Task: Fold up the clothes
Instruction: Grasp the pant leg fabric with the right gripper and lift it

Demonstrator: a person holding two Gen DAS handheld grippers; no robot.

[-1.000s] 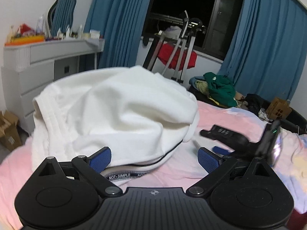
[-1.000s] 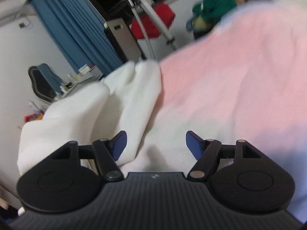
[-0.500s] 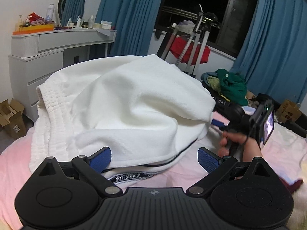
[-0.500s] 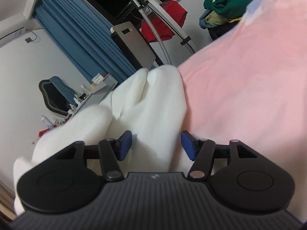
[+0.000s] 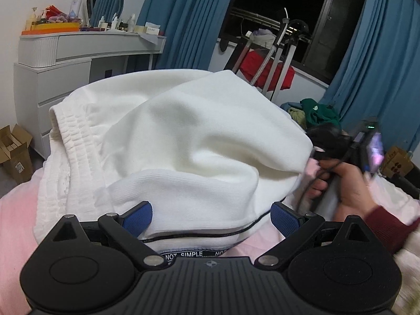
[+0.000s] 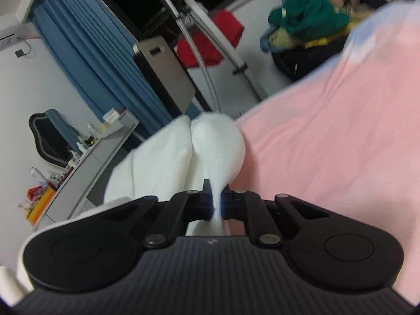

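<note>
A pink bed cover [image 6: 328,136] fills the near part of the room. On it sits a big heap of white clothing [image 5: 183,152], bunched up high. A white dresser [image 5: 73,71] stands far off on the left. The left gripper [image 5: 211,216] is at the near edge of the heap, its blue pads wide apart around the cloth. The right gripper [image 6: 215,204] is squeezed tight on a fold of the white clothing. A hand [image 5: 341,181] holds it on the right.
</note>
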